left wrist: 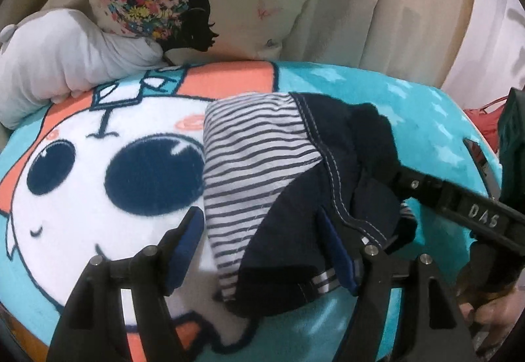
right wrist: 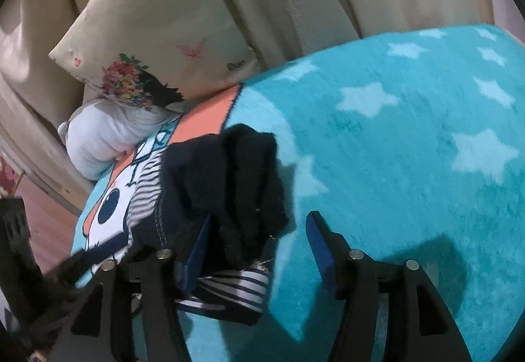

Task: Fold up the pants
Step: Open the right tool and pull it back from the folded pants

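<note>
**Now: both grippers open over the bundled pants**

Here, nearest me, my left gripper stands with its jaws wide apart, the lower hem of the pants lying between the blue pads without being pinched. My right gripper is likewise open: its left pad sits just beside the dark fabric, its right pad over bare blanket, nothing clamped. From the left view, the right gripper's arm reaches in from the right edge and rests close against the dark folds.

The pants lie just ahead of both grippers, on the turquoise cartoon blanket covering the bed. Their long axis runs away from me, slightly tilted. The left gripper is centred on them; the right sits at their right edge, so I judge the left is better placed.

They look already bunched: navy cloth with pale stitching, striped lining turned outward, lumpy, not flat.

Beyond sit a white cushion and a flower-print pillow.
</note>
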A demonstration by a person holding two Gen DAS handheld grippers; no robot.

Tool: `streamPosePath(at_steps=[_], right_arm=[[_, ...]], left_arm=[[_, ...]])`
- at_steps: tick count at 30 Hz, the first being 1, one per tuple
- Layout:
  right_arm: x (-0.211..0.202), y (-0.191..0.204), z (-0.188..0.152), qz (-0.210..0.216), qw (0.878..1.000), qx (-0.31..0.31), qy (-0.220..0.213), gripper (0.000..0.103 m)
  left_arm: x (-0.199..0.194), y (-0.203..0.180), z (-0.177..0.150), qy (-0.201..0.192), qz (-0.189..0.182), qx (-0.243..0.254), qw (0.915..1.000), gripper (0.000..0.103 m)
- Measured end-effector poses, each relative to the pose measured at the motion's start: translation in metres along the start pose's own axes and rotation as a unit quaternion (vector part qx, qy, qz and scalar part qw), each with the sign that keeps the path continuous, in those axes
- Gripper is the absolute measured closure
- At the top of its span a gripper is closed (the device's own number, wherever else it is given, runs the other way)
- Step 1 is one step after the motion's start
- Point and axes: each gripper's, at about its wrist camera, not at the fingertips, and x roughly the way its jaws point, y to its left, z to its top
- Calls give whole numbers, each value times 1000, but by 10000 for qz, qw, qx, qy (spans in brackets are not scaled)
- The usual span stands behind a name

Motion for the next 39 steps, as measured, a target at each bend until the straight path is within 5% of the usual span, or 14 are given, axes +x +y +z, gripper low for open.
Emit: streamPosePath(at_steps=[9, 22, 39], right_arm=[[-44, 19, 2, -147, 9969, -404, -655, 36], [-42, 45, -32, -603, 9949, -694, -406, 35], [-48, 69, -55, -1193, 9846, -1242, -292, 32]], left_arm=[[-29, 26, -5, -251, -73, -438, 9987, 25], [-85, 49, -15, -1481, 1320, -643, 9780, 6], [-81, 46, -33, -854, 982, -510, 9902, 6]])
